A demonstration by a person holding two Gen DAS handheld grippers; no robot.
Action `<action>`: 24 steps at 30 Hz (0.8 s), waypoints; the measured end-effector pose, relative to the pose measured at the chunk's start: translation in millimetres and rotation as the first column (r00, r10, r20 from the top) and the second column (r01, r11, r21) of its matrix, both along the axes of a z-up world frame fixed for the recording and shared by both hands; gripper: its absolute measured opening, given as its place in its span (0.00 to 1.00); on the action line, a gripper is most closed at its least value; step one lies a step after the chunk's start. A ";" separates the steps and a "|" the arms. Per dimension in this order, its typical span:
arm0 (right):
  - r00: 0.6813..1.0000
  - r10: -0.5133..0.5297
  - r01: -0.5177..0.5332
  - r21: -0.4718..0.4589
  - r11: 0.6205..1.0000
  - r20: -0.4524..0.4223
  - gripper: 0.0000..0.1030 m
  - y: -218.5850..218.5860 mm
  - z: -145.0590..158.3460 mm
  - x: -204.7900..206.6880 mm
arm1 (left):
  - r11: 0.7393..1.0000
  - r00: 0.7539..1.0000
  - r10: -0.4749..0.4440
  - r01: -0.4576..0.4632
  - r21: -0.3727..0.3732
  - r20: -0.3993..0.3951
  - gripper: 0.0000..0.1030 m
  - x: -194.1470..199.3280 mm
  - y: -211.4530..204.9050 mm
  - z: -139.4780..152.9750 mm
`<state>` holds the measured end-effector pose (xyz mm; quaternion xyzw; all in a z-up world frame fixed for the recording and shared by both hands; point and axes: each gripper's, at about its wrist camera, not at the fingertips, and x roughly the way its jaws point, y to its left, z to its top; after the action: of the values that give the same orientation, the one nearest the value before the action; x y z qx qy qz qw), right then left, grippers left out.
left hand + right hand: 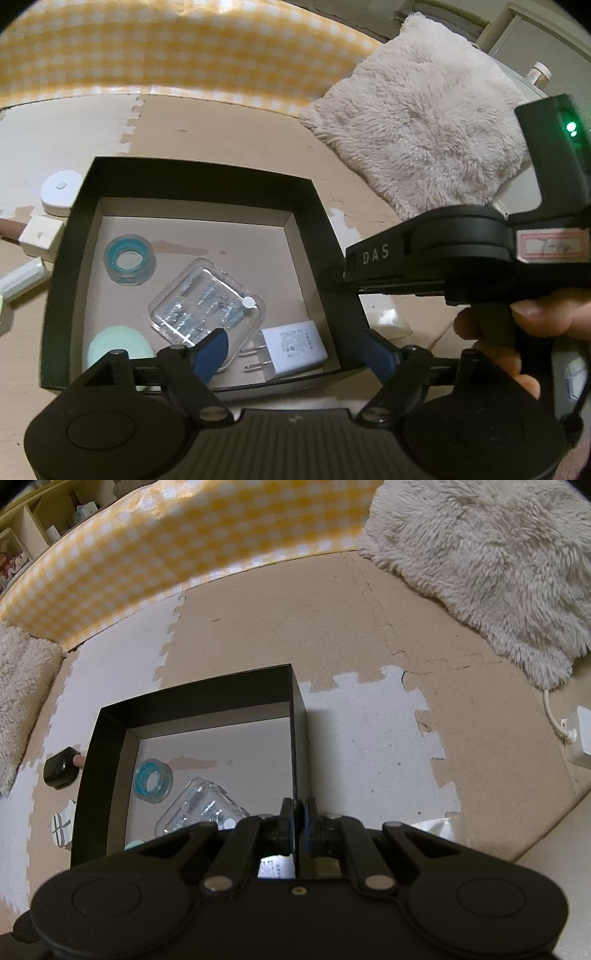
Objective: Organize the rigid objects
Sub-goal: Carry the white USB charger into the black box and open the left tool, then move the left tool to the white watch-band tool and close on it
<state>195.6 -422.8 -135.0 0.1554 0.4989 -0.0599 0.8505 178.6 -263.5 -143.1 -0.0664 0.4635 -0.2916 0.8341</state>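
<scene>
Left wrist view: the left gripper [297, 349] hangs spread and empty over the black box [310, 206], the white charger [293, 349] lying between its fingers at six o'clock, seemingly just released.

Right wrist view: the right gripper [298, 821] pinches the box's right wall [300, 738], steadying it. Next likely calls for fetching another item from outside, at nine o'clock.

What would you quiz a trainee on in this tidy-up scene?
1. True or false: the white charger lies inside the black box.
2. What is the right gripper clamped on? A) the black box's side wall B) the tape roll C) the fluffy cushion
3. Fill in: the left gripper is ____, with nothing between its fingers.
Key: 1 true; 2 A; 3 open.
</scene>
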 end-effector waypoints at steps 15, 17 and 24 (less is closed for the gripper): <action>1.000 0.002 -0.002 -0.007 1.000 -0.001 0.06 0.0 -0.1 0.2 | 0.997 0.986 0.024 -0.035 0.062 0.162 0.95 -4.0 45.1 59.2; 1.000 0.003 -0.003 -0.006 1.000 -0.001 0.06 -0.3 -0.1 0.1 | 0.996 0.982 0.052 -0.065 0.065 0.179 0.98 -0.7 54.7 67.3; 1.000 0.005 -0.005 -0.010 1.000 0.000 0.06 -0.2 -0.3 -0.9 | 0.976 0.968 0.158 -0.183 0.121 0.195 1.00 19.4 93.1 75.7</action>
<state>194.6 -423.0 -135.2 0.1501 0.4989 -0.0603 0.8514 198.0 -170.4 -67.3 -0.0210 0.3961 -0.1909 0.8979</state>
